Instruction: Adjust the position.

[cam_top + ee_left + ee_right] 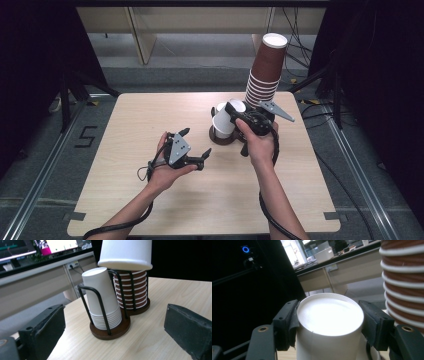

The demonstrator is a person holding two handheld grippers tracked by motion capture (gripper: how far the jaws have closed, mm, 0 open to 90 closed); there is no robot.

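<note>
Two claws in my hands: my right gripper (329, 322) is clamped on a white cup (329, 317), upside down above the white stack (103, 302) in the holder (110, 331). My left gripper (192, 147) gapes wide with nothing between its jaws, near the holder.

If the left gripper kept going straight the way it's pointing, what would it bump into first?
Probably the stack of upside-down white paper cups in the black wire holder, dead ahead between the open left gripper jaws. Bare wooden table lies before it.
</note>
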